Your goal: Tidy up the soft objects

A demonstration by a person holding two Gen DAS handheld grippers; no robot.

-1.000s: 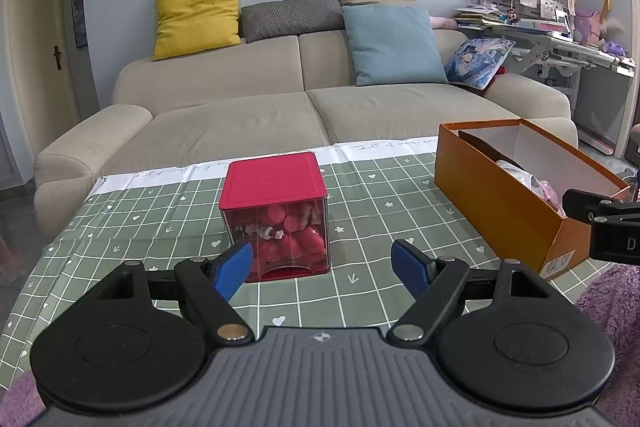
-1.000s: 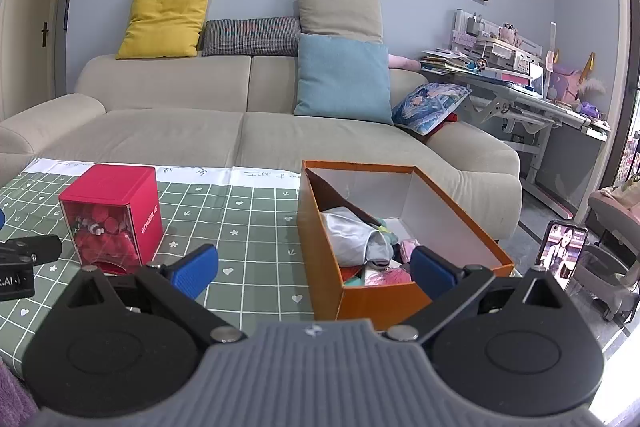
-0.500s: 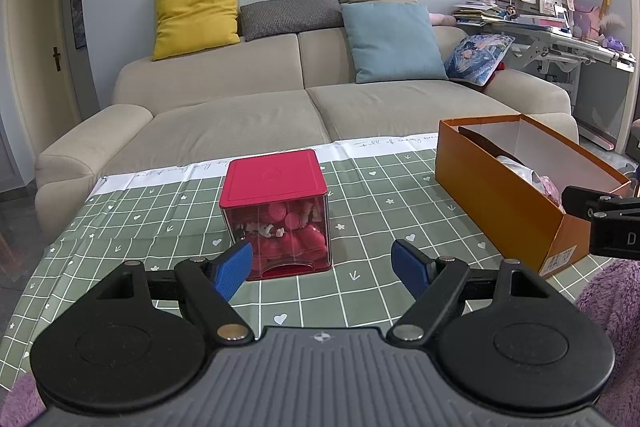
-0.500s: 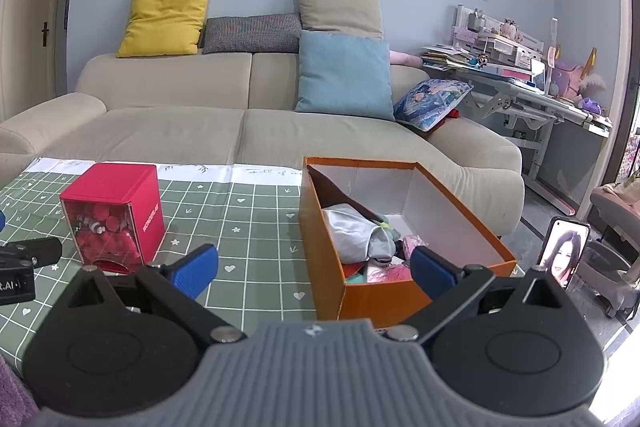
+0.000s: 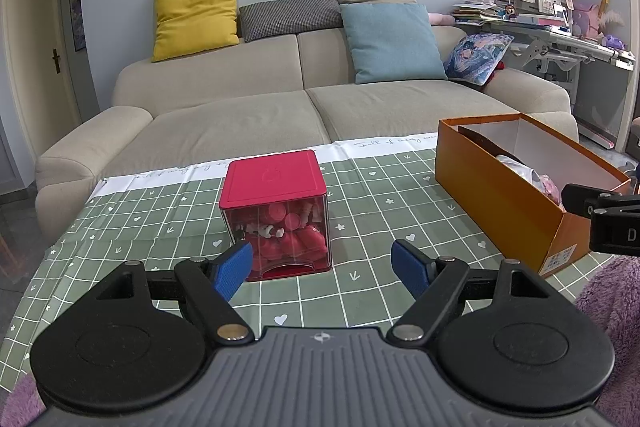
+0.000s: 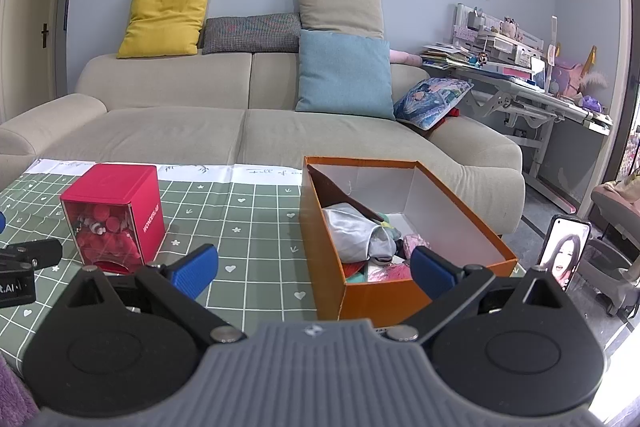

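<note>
An open orange box stands on the right of the table and holds soft items: a silvery cloth and pink pieces. It also shows in the left wrist view. My right gripper is open and empty, just in front of the box's near end. My left gripper is open and empty, just in front of a red-lidded clear cube full of red pieces. The cube also shows in the right wrist view.
The table has a green checked cloth. A beige sofa with yellow, grey and blue cushions stands behind it. A purple fluffy fabric lies at the near right. A phone stands right of the box. A cluttered desk is far right.
Both grippers have drifted slightly; the view rose a little. Both stay open and empty. Nothing on the table has moved.
</note>
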